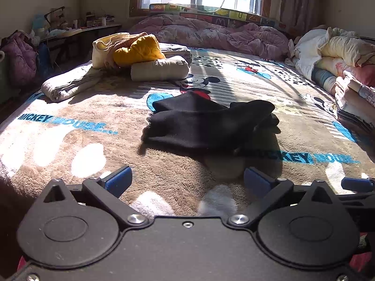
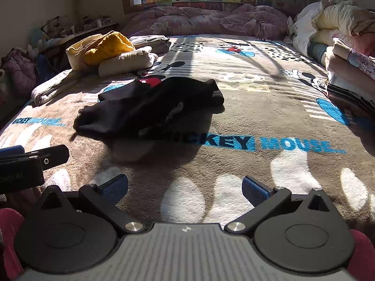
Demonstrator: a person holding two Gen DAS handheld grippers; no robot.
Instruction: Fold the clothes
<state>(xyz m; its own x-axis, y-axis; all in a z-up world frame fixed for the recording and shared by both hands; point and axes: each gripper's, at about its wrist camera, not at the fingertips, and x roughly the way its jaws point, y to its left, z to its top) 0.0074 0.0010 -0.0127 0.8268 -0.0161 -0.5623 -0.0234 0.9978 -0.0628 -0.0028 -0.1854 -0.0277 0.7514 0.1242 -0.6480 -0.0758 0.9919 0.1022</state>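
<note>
Left wrist view puts the crumpled black knit garment [image 1: 206, 124] in the middle of the plush brown Mickey Mouse blanket [image 1: 98, 154], ahead of my left gripper [image 1: 187, 181]. My right gripper [image 2: 185, 188] sits beside it. Both are spread wide, holding nothing. I'd judge the garment half-bunched, so I'd pinch its near corners, pull it flat, then fold away from me.
</note>
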